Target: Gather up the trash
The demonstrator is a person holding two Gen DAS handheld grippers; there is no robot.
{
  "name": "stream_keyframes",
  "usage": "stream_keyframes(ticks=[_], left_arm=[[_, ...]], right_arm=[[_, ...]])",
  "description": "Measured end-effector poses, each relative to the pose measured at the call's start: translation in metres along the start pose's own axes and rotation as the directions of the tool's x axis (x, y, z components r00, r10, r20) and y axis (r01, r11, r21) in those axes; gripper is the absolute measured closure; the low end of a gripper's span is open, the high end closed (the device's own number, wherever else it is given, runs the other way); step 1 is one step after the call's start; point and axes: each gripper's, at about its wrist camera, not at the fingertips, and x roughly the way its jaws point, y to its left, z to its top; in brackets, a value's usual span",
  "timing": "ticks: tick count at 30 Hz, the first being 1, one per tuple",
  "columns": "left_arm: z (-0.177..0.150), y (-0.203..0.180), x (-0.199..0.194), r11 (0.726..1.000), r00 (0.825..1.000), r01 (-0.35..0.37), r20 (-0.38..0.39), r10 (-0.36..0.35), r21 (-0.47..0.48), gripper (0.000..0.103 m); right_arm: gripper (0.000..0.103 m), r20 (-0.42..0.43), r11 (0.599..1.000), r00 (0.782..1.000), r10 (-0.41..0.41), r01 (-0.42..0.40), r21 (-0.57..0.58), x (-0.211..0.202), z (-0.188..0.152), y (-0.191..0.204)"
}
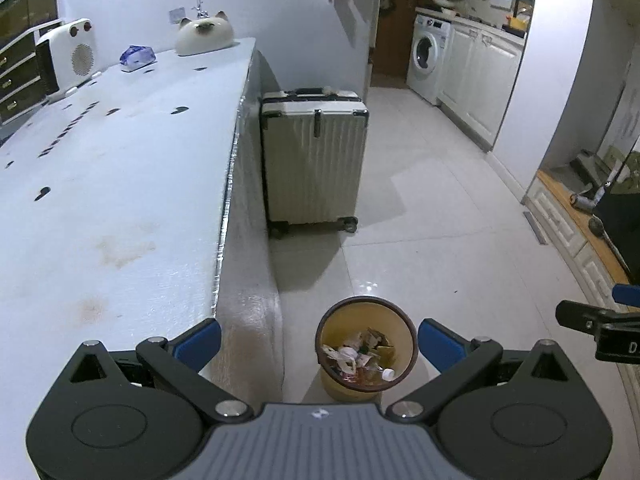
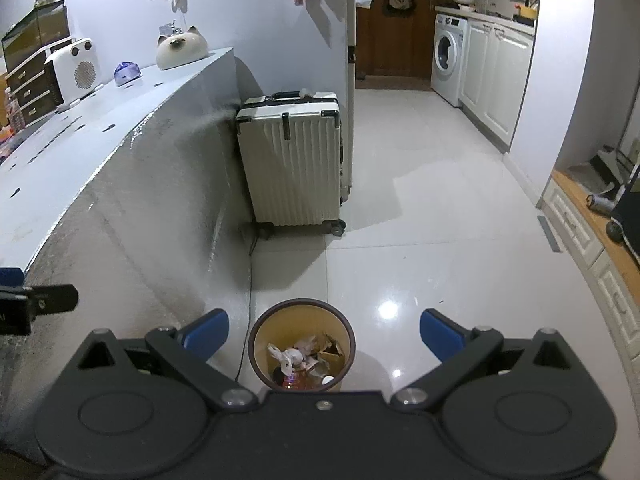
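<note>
A round yellow bin [image 1: 330,334] with a dark rim stands on the tiled floor beside the table's end, holding crumpled wrappers, paper and a bottle [image 1: 386,374]. My left gripper [image 1: 319,340] hovers above it, open and empty, its blue pads wide apart. In the right wrist view the same bin [image 2: 260,334] sits directly below my right gripper [image 2: 324,334], which is also open with nothing between its fingers. The right gripper's tip shows at the edge of the left view [image 1: 588,322], and the left gripper's tip [image 2: 36,300] shows in the right view.
A long white table [image 1: 120,168] runs along the left, carrying a cat-shaped ornament [image 1: 204,34], a white heater [image 1: 74,58] and a blue tissue pack [image 1: 137,57]. A pale suitcase [image 1: 312,160] stands against the table's end. A washing machine [image 1: 428,56] and cabinets lie beyond.
</note>
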Motion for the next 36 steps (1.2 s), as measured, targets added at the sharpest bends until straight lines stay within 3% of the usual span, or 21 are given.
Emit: stream_keyframes(ticks=[15,36], left_arm=[[-0.029,0.029,-0.055,0.997,0.997,-0.057,0.058,0.06,-0.044,0.0],[-0.043,0.031,-0.061,0.995,0.995,-0.09,0.04,0.091,-0.037,0.0]], right_arm=[[0.0,0.034,1.0,0.999,0.011,-0.011,-0.002,-0.047,-0.011,0.029],[0.0,0.042,1.0,0.999,-0.012,0.012,-0.003,-0.064,-0.025,0.039]])
